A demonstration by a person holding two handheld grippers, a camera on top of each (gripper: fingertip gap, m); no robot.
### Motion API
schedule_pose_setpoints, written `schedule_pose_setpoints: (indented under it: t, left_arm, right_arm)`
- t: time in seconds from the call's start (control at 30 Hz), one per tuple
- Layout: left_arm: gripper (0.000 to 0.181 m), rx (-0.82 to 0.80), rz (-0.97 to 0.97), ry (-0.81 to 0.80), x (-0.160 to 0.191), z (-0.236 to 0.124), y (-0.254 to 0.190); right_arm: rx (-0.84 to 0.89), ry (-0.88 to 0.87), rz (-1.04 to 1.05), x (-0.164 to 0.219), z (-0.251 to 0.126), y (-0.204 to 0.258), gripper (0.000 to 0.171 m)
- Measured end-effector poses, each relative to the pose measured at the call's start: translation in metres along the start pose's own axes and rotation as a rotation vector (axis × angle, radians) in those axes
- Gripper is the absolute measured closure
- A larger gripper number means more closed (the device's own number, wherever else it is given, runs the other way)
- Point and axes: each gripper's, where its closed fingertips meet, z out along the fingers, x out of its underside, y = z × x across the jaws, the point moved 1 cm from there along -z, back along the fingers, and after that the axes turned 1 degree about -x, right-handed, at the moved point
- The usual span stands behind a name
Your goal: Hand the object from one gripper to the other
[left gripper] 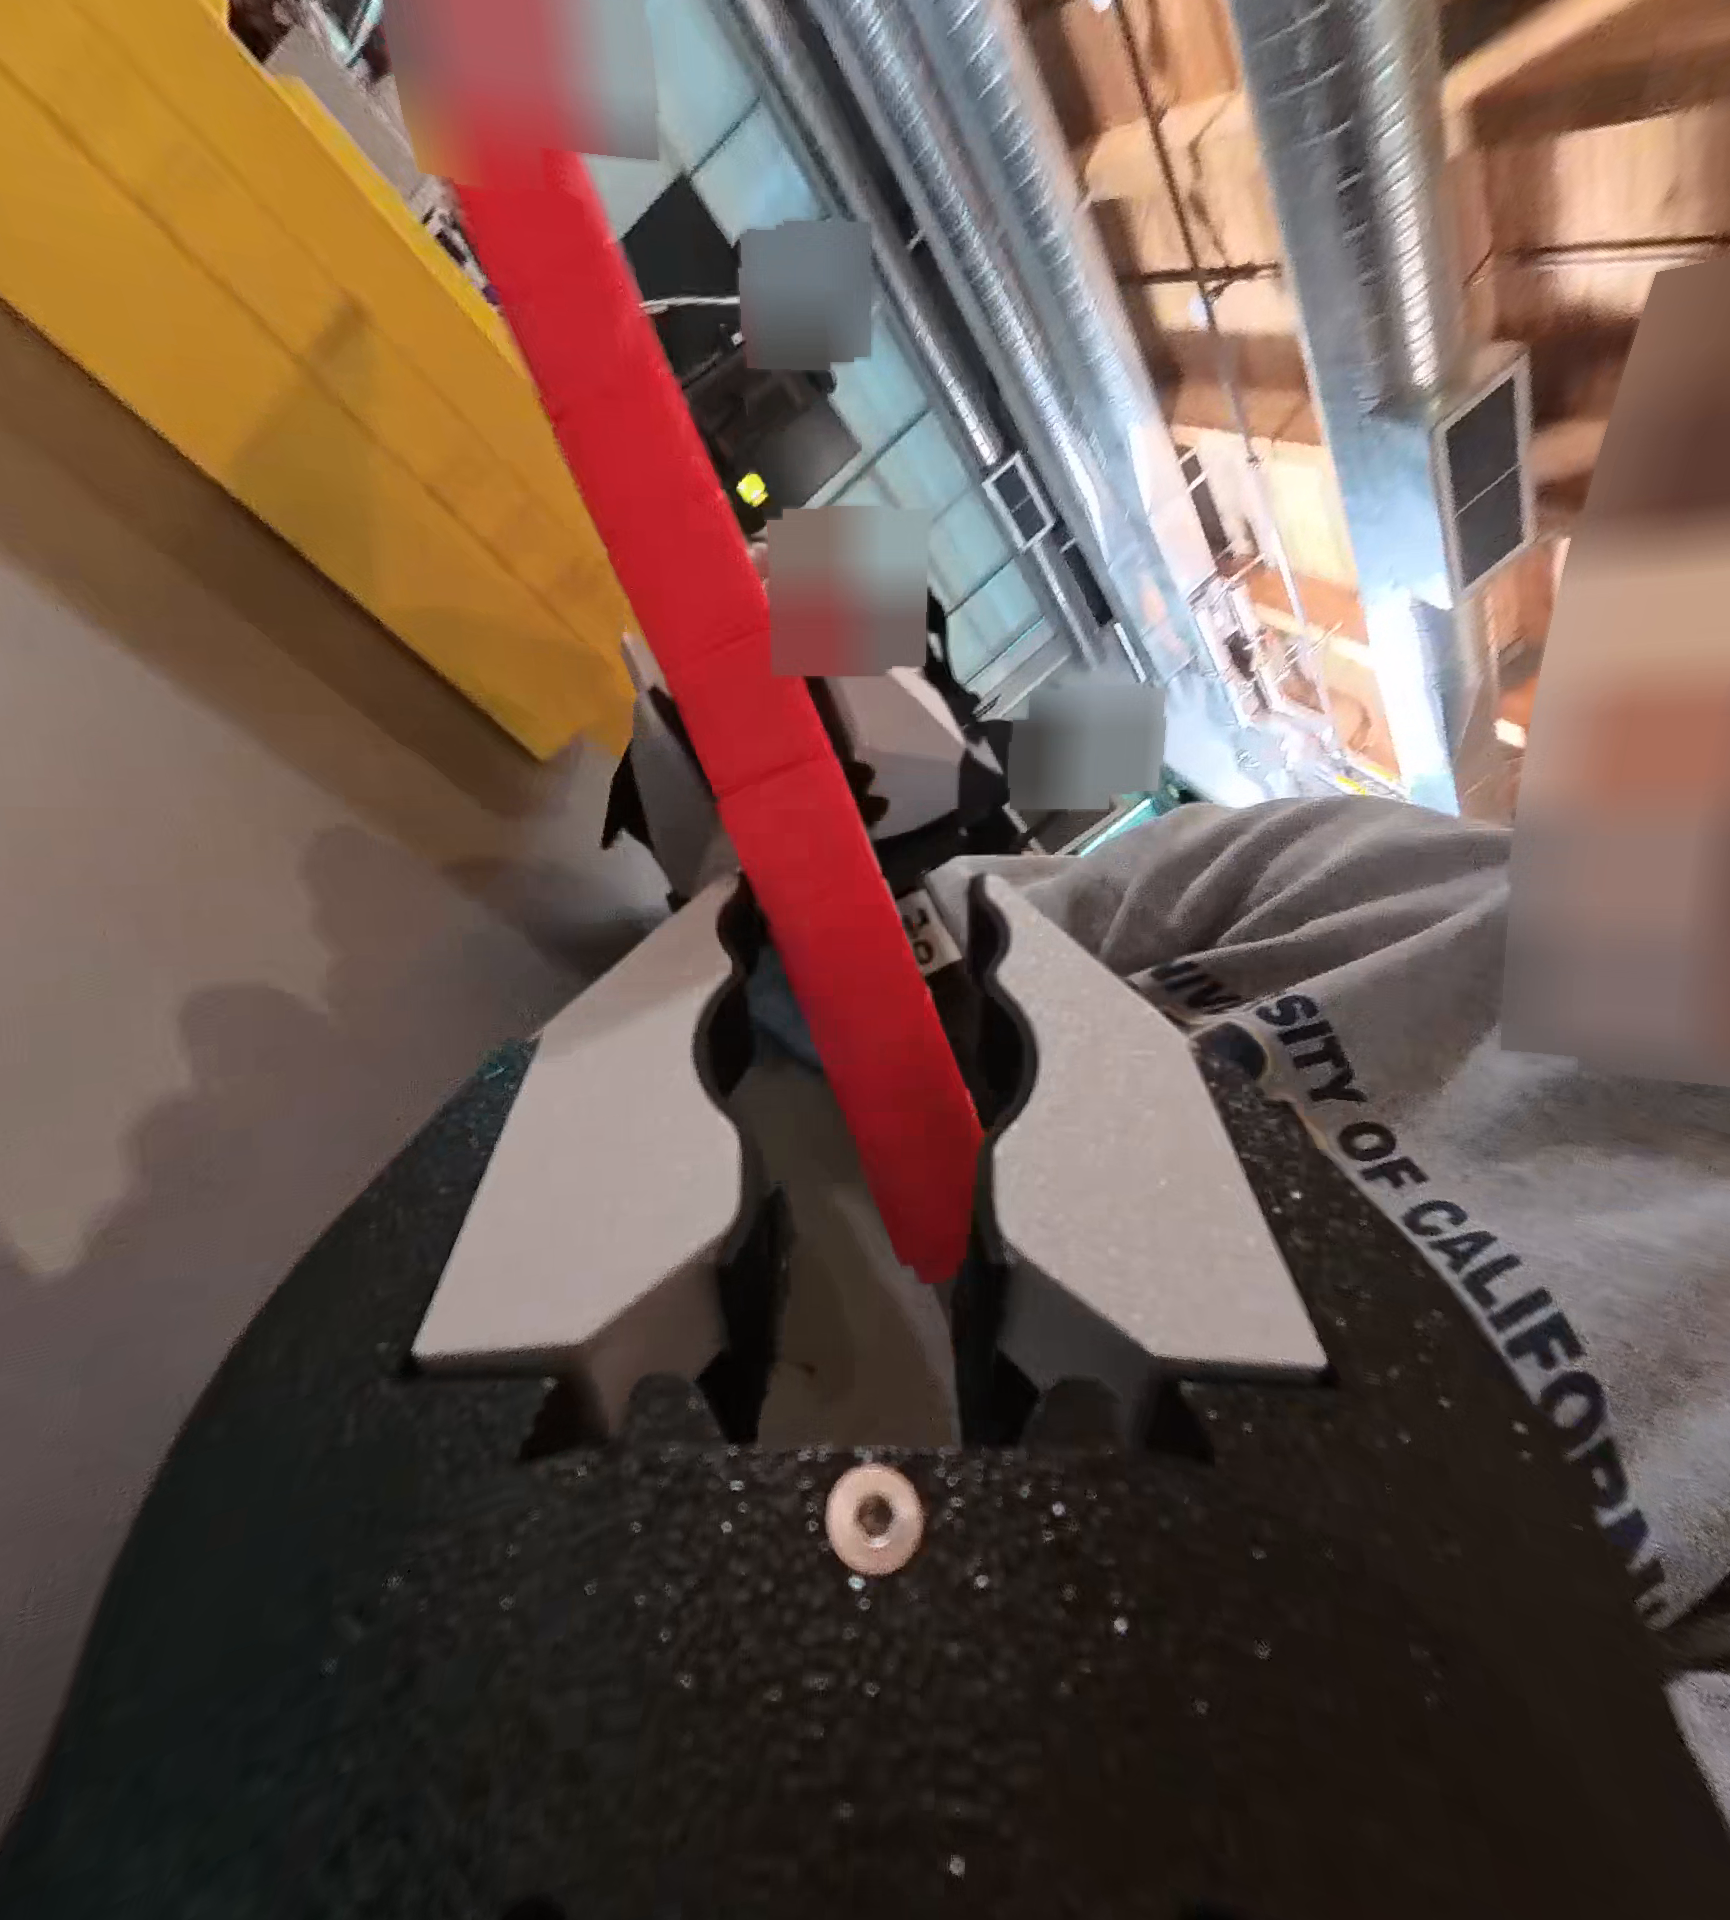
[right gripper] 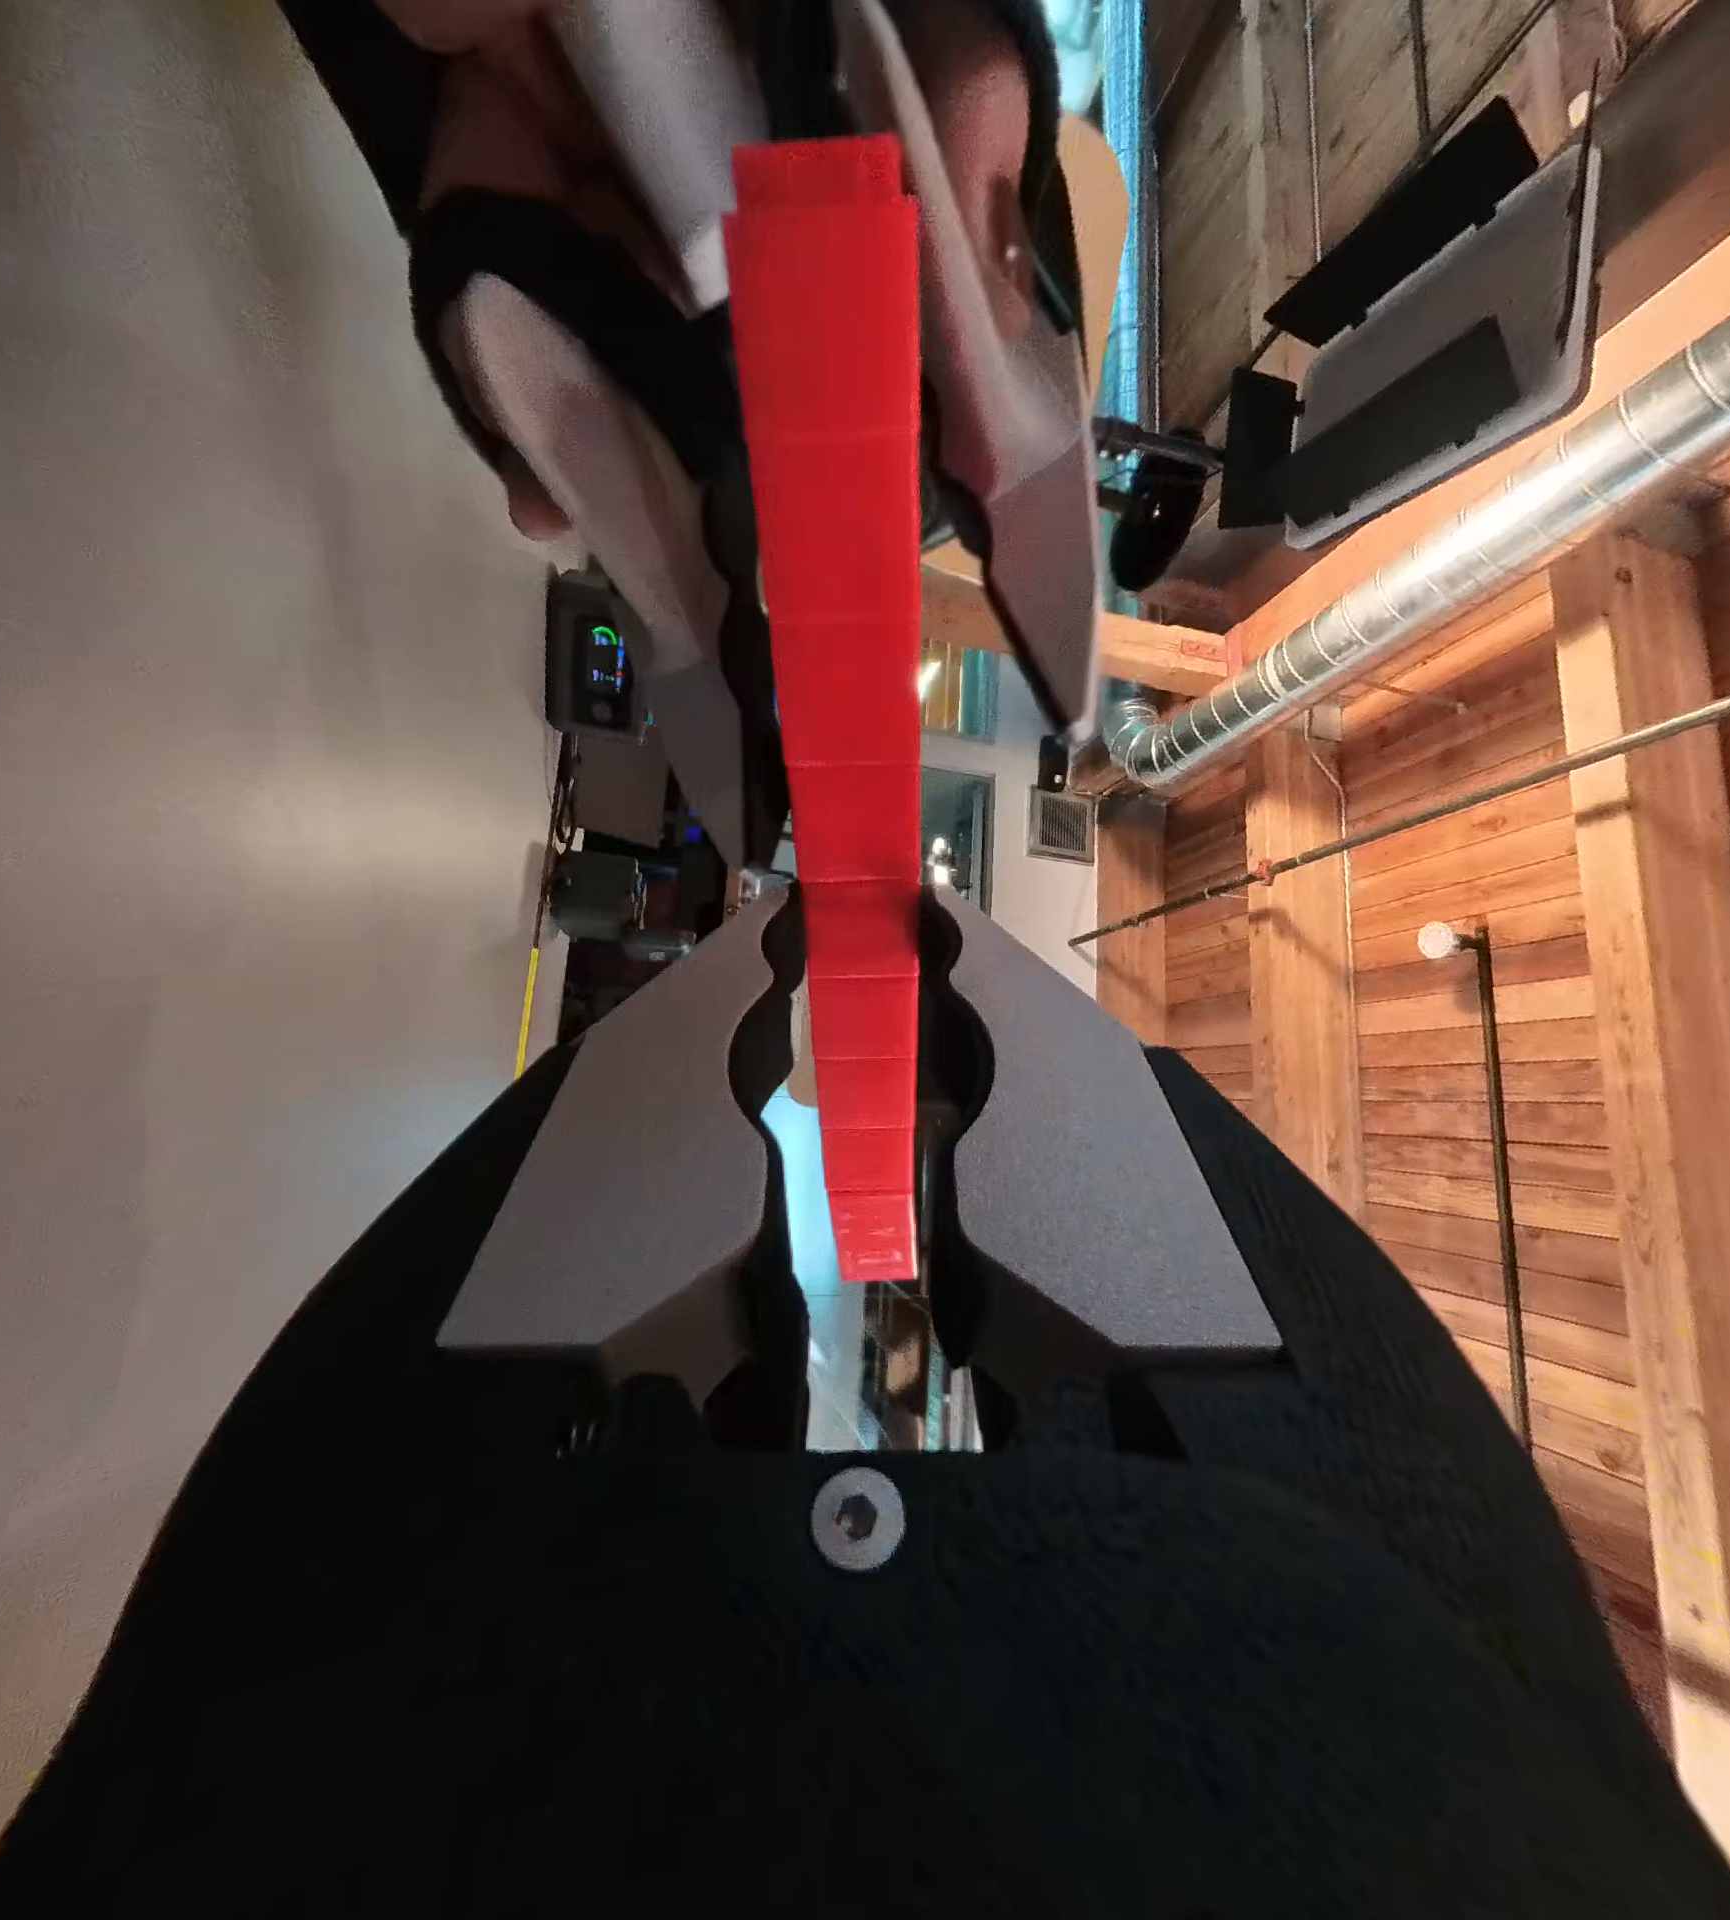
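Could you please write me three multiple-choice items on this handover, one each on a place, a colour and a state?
1. In the right wrist view, where does the strip run?
A. Between the right gripper's fingers
B. Outside both fingers
C. Along the floor

2. What colour is the strip?
A. Blue
B. Green
C. Red

3. How is the strip placed?
A. Flat on a table
B. In the air, spanning both grippers
C. Snapped in two pieces

Answers:
1 A: the red strip passes between the fingers of the right gripper.
2 C: it is bright red in both views.
3 B: it also lies between the fingers of the left gripper, in one piece, with no surface under it.
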Motion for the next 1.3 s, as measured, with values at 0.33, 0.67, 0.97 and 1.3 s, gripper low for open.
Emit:
schedule_pose_setpoints:
  t: [0.33,0.67,0.97,1.3]
  left_arm:
    - [0.161,-0.420,0.554,-0.202,-0.043,-0.023,0.008]
    - [0.161,-1.313,1.572,0.063,-0.062,-0.048,0.010]
    - [0.133,-1.298,1.747,0.161,-0.052,-0.027,0.022]
    - [0.092,-1.297,1.533,-0.248,-0.076,-0.066,-0.005]
  right_arm:
    - [0.069,0.026,0.665,0.039,-0.008,-0.022,0.108]
    - [-0.285,-0.338,2.305,0.032,0.011,-0.022,0.112]
    - [-0.315,-0.420,2.325,0.029,0.007,-0.026,0.147]
    - [-0.170,-0.194,1.761,0.079,-0.048,-0.110,0.150]
